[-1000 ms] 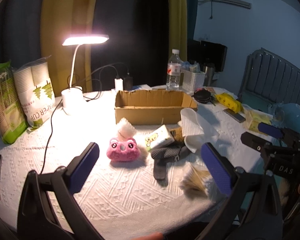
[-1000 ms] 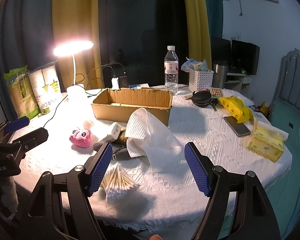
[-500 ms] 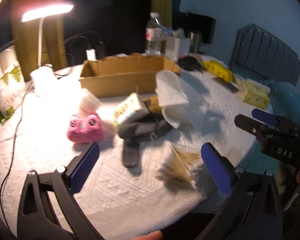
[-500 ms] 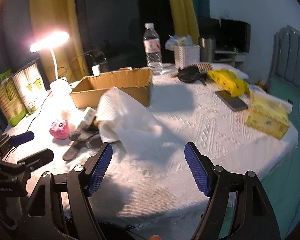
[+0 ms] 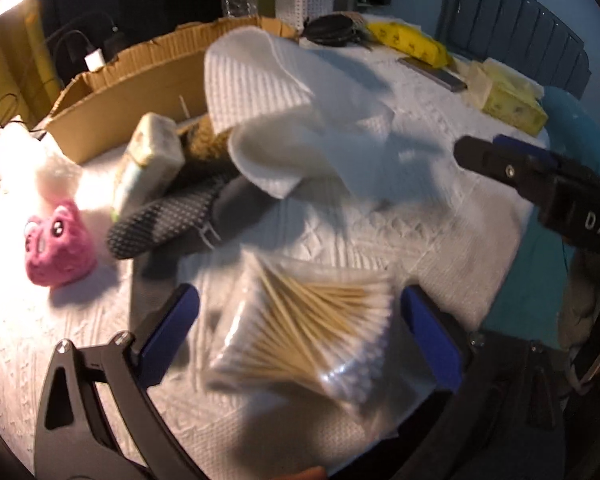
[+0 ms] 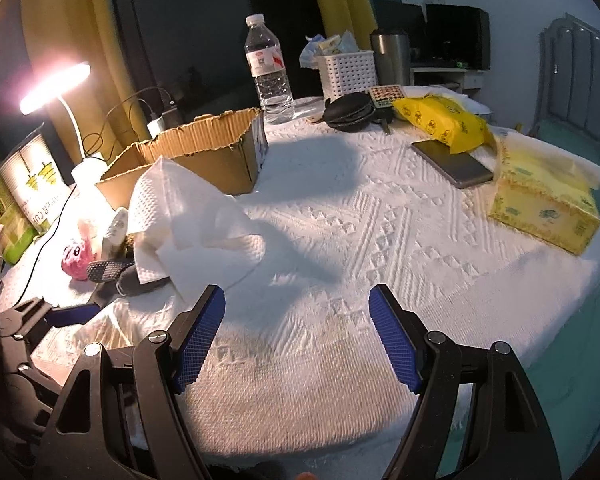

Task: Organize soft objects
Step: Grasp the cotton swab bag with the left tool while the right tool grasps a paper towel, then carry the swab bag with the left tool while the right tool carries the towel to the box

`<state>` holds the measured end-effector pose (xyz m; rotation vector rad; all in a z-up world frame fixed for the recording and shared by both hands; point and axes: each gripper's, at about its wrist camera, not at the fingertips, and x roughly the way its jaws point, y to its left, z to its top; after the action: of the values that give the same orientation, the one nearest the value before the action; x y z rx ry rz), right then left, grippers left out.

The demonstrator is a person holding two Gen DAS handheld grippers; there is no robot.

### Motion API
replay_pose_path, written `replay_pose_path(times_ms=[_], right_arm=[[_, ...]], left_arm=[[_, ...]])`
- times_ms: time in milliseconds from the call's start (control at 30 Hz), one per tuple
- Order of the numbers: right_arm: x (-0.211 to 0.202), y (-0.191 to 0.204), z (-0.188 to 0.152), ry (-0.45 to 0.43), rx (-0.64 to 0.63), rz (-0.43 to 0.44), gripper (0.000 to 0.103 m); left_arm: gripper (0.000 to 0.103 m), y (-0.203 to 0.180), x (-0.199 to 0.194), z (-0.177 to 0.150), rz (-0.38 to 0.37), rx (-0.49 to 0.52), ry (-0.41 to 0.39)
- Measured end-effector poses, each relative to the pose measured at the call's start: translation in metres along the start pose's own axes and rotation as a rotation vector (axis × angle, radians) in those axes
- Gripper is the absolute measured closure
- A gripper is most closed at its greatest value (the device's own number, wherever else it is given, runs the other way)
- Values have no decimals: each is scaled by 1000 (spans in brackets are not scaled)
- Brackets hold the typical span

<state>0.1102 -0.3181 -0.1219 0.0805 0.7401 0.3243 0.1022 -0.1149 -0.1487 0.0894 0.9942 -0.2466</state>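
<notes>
My left gripper (image 5: 298, 312) is open, its blue pads on either side of a clear bag of cotton swabs (image 5: 304, 332) lying near the table's front edge. Behind it lie dark socks (image 5: 172, 224), a pink plush toy (image 5: 58, 248), a small tissue pack (image 5: 148, 164) and a crumpled white towel (image 5: 300, 120). An open cardboard box (image 5: 132, 88) stands beyond them. My right gripper (image 6: 296, 320) is open and empty above bare tablecloth, right of the towel (image 6: 192, 220); the box (image 6: 204, 156) and plush toy (image 6: 74, 258) show to the left.
A lit desk lamp (image 6: 56, 88), a water bottle (image 6: 268, 72), a white basket (image 6: 346, 72), a black pouch (image 6: 348, 112), a yellow packet (image 6: 440, 120), a phone (image 6: 452, 160) and a yellow tissue box (image 6: 544, 204) stand around the table. The front edge is close.
My left gripper has moved forward and down until its pads flank the swab bag. My right gripper has swung right, away from the swab bag, over bare cloth. Both stay open.
</notes>
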Motion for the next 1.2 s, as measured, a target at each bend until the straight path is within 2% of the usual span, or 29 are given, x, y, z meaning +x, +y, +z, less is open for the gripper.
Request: replay_pose_path(times_ms=[33,100,167,300,533,733,900,967,1000,1033,1100,1200], right_arm=[[4,0,2,5,-5,9,25],[11,2,5,15,-18,29,25],[18,7,11,19,-36,58,25],[29,21,26,9,-69,114,25],[38,58,58,-32,-144,188,25],[61,85,78,-13,-172,196,25],[77,96,80,33,-191,198,26],[82,101,79,46,-209,187,32],[84,103,79,49,-211,185,48],[86,104,78,54,-213,188,70],[88,105,77,66,-216,177,91],[83,105,78,56,-228,191,94]], left_arm=[[16,0,3,1,-5,1,8],[29,-1,5,4,8,11,7],[31,0,5,6,-3,17,9],[32,4,1,10,-31,17,13],[32,29,-28,22,-53,-27,-79],[32,58,-42,26,-53,-83,-133],[32,82,-51,24,-48,-122,-163],[32,89,-52,25,-41,-132,-169],[32,91,-52,25,-38,-135,-172],[32,94,-53,26,-34,-139,-176],[32,97,-56,26,-23,-142,-185],[32,102,-62,28,-7,-148,-206]])
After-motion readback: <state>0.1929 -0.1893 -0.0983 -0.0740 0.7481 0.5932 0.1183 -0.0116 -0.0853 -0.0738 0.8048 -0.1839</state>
